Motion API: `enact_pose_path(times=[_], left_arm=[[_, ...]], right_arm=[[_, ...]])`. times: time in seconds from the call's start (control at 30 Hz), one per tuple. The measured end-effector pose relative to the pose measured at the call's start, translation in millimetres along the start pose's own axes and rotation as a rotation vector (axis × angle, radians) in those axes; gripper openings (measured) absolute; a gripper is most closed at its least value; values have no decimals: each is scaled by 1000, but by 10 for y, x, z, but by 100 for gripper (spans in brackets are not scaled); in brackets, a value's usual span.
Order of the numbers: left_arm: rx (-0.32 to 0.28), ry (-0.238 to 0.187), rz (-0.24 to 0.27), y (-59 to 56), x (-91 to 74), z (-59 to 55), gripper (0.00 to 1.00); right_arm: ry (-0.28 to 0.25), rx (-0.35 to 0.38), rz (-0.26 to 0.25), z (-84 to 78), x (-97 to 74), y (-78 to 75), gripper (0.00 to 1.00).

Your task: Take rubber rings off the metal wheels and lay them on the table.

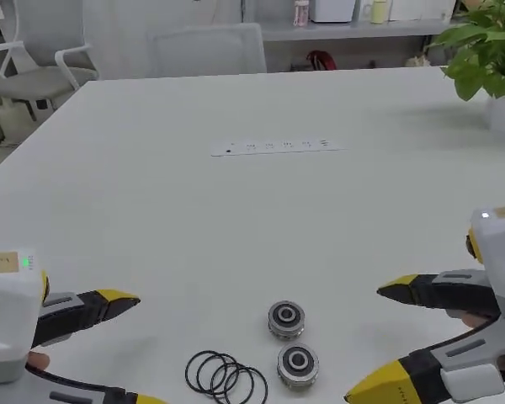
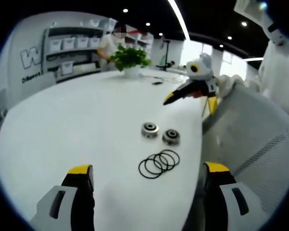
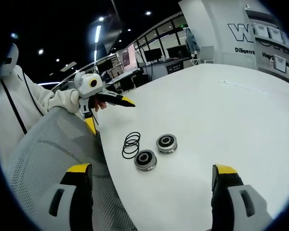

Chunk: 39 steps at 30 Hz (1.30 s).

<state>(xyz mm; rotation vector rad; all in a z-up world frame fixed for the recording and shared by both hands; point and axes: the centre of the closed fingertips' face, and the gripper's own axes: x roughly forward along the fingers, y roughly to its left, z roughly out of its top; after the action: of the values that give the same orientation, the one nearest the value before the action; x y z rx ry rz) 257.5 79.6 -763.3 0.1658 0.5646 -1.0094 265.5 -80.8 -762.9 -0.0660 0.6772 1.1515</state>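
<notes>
Head view, nearest first: left claw (image 1: 128, 349) and right claw (image 1: 369, 341) both hung low over the near edge of the bench (image 1: 252, 219), jaws wide apart, holding nothing, one each side of the work. Btwn them, close to that edge, lay the rubber rings (image 1: 225, 376): a small heap, maybe four, overlapping, flat on the bench. Thin black loops, limp-looking, prob. stretchy & easy to snag on a jaw tip. Just beside them to the right sat the near wheel (image 1: 298, 364), w/ the far wheel (image 1: 286, 318) just behind it; whether the two touched I couldn't tell. Both lay flat: squat metal discs, bright machined rims, dark middle w/ a bore. Judgement: task looked mostly or wholly done, since rings were off & laid down. A dark band showed round each rim in the right gripper view, but whether that was a leftover ring or a bare groove was too small to tell, so checking both grooves seemed all that was left. Bench top was smooth, matte, pale grey-white. Further off, a flush socket strip (image 1: 273, 147); beyond that, a leafy plant (image 1: 486, 46) & a white chair (image 1: 34, 67).
</notes>
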Motion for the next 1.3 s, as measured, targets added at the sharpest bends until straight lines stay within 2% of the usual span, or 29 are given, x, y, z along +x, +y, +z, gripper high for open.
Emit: enact_pose_path(times=[0.23, 0.47, 0.63, 1.07, 1.3], left_arm=[[-1, 19, -14, -57, 34, -74, 95], [-13, 20, -15, -105, 41, -110, 95], [-4, 40, -21, -142, 57, -156, 95], [-22, 54, -14, -117, 59, -205, 95], [-19, 42, -16, -116, 71, -193, 96]], right_arm=[[30, 15, -8, -111, -9, -26, 100], [57, 14, -7, -190, -3, -6, 100], [61, 22, -5, -217, -3, 4, 99], [71, 29, 8, -265, 27, 63, 99], [74, 28, 10, -284, 33, 84, 98]])
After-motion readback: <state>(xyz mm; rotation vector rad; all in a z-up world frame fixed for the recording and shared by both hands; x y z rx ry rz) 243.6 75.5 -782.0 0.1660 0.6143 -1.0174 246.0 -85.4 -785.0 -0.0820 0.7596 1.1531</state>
